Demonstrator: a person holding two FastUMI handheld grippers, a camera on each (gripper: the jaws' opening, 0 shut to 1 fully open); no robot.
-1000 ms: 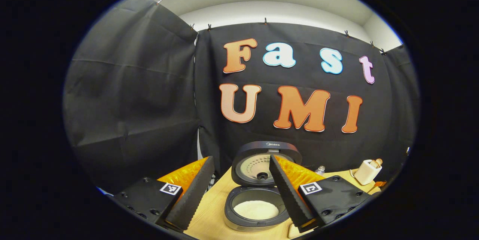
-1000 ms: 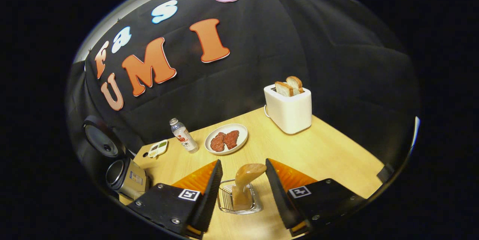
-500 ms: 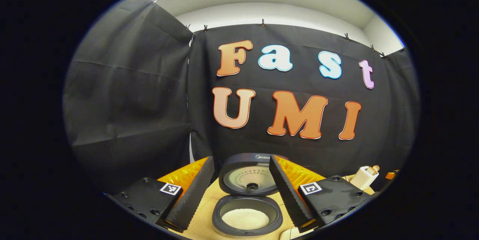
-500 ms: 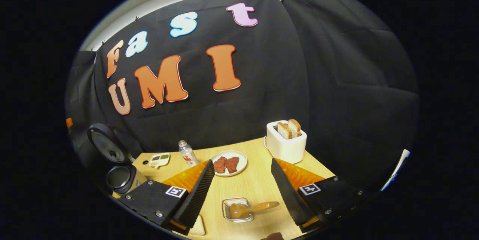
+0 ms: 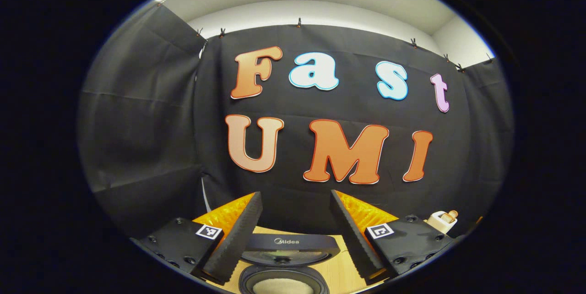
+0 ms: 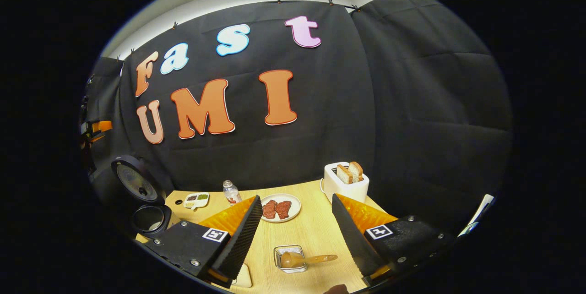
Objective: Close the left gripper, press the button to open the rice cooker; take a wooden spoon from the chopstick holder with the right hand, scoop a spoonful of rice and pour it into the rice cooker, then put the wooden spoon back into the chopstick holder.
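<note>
In the left gripper view my left gripper (image 5: 295, 194) is open, nothing between its fingers. Below it the rice cooker (image 5: 284, 262) stands with its lid (image 5: 287, 242) up, and white rice (image 5: 283, 287) shows in the pot. In the right gripper view my right gripper (image 6: 295, 200) is open and holds nothing. Beyond it, between the fingers, the wooden spoon (image 6: 306, 258) rests in the small wire chopstick holder (image 6: 288, 254), leaning to the right. The open rice cooker (image 6: 147, 214) stands at the table's far left.
On the wooden table (image 6: 316, 227) stand a white toaster (image 6: 345, 183) with bread, a plate of meat (image 6: 280, 208), a small bottle (image 6: 232, 192) and a small sauce dish (image 6: 196, 199). A pale object (image 6: 242, 278) lies by my right gripper's left finger. The toaster (image 5: 442, 220) is also at the left view's right edge.
The right gripper has drawn back from the holder, leaving the spoon leaning in it. The left gripper has tilted up and away, so the cooker has sunk to the view's bottom.
</note>
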